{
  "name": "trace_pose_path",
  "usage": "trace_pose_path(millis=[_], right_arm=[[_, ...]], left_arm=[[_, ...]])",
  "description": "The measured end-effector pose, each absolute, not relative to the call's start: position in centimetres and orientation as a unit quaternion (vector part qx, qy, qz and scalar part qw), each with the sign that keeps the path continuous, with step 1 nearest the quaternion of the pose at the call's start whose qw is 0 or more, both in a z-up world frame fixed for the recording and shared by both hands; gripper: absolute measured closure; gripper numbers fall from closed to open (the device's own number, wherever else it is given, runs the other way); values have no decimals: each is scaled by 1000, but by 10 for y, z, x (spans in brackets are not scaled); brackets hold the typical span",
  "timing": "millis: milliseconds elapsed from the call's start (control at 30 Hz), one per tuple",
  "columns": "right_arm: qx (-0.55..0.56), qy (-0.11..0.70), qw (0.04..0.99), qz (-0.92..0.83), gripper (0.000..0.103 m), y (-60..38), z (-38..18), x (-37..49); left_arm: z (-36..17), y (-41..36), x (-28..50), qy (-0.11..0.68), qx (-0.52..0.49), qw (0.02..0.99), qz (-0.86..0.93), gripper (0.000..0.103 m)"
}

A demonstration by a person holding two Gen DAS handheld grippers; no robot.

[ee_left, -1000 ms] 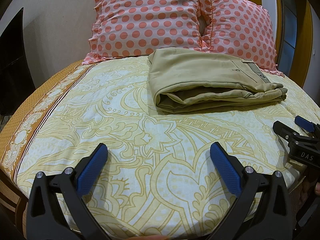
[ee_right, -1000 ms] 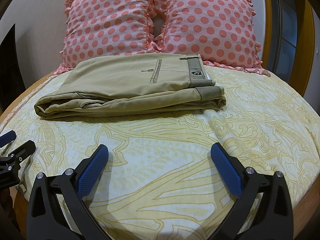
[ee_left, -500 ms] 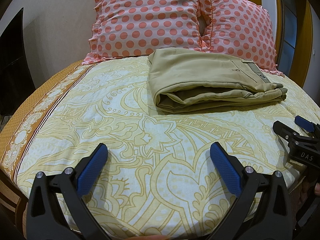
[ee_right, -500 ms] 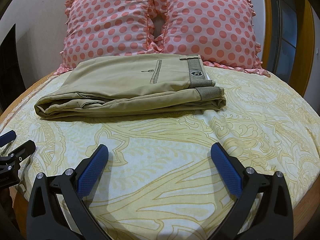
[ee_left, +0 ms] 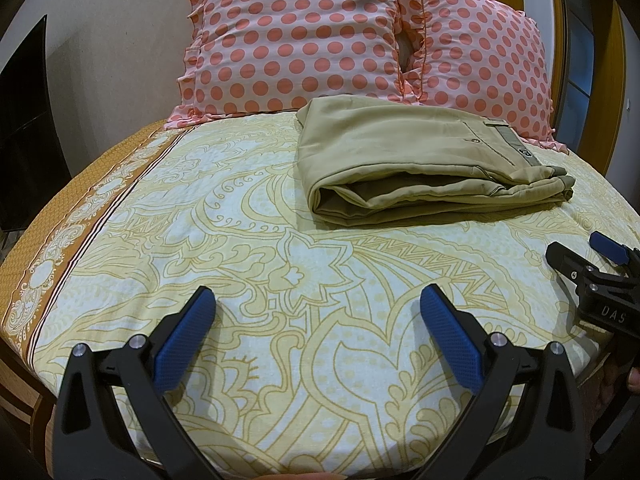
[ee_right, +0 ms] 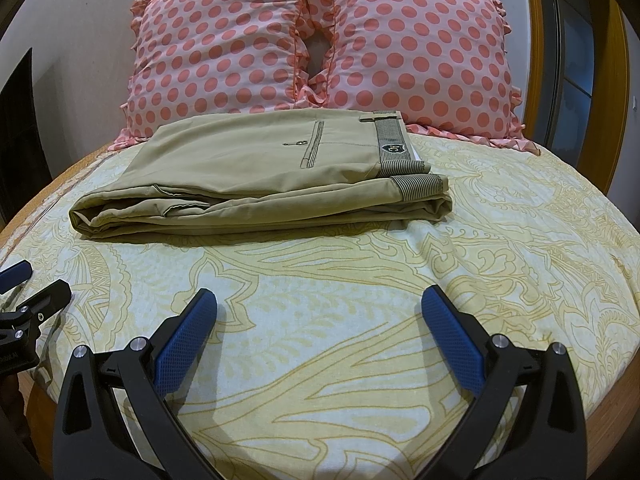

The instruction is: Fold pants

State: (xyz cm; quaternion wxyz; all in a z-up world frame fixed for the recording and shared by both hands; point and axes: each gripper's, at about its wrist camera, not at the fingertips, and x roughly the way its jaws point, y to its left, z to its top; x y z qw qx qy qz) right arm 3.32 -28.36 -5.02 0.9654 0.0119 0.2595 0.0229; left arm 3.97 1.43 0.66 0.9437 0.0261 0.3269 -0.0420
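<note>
The khaki pants (ee_left: 416, 164) lie folded in a flat stack on the bed (ee_left: 224, 240), ahead of both tongs and well apart from them, with their far edge up against two pink polka-dot pillows (ee_right: 320, 40).

The left tongs (ee_left: 316, 308) hover over the yellow patterned sheet with their blue-padded fingers (ee_left: 188, 336) spread wide, holding nothing; from them the pants are ahead and to the right. The right tongs (ee_right: 318, 308) are likewise spread wide and empty, with the pants ahead and slightly left.

In the right wrist view the striped waistband sits at the stack's right end, and on it is a small dark shield-shaped badge (ee_right: 394, 149); its lettering is too small to read. A welt pocket with a button shows left of the waistband.

In the left wrist view the right tongs appear at the right edge, and their black body carries white letters "DAS" (ee_left: 612, 314). In the right wrist view the left tongs show at the left edge; the print on them is cut off and unreadable.
</note>
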Motion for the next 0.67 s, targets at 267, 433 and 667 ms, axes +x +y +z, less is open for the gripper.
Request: trace_pose_path(millis=[267, 433, 667], right_arm=[[12, 259, 965, 22, 1, -283, -50, 34], [12, 259, 966, 22, 1, -283, -51, 34], [13, 259, 966, 20, 1, -282, -51, 34]], left_arm=[[6, 13, 41, 332, 25, 942, -40, 2], [6, 14, 42, 333, 24, 942, -38, 2], [6, 17, 42, 338, 26, 940, -41, 2]])
